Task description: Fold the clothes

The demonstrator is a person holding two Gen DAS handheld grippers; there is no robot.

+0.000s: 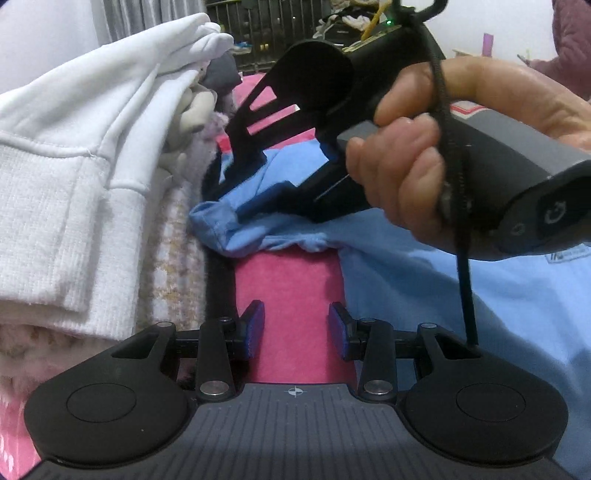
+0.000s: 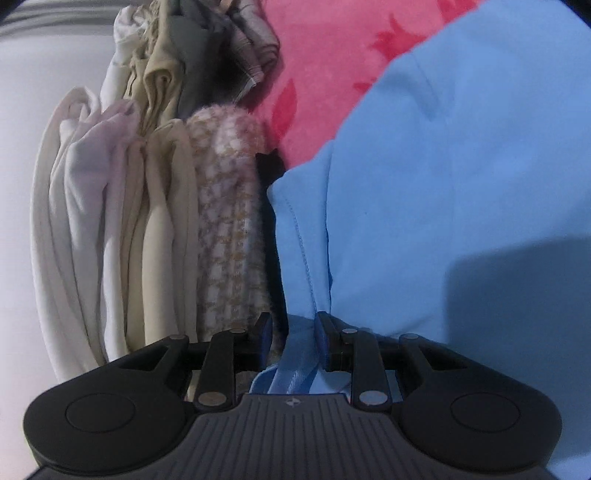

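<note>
A light blue garment [image 1: 443,295] lies spread on a pink blanket [image 1: 288,280], with its bunched edge at the left. My left gripper [image 1: 295,328] hovers open over bare blanket just left of the garment, with nothing between its blue pads. In the left wrist view a hand [image 1: 406,166] holds the right gripper down at the garment's bunched edge. In the right wrist view my right gripper [image 2: 294,334] is shut on a fold of the blue garment [image 2: 443,166], and the cloth is gathered between its pads.
A stack of folded white and cream clothes [image 1: 55,184] stands close on the left, with a pink checked fuzzy piece [image 2: 229,221] nearest the garment. The pink blanket [image 2: 314,55] runs on beyond. Dark clutter and a wire rack [image 1: 258,33] sit at the back.
</note>
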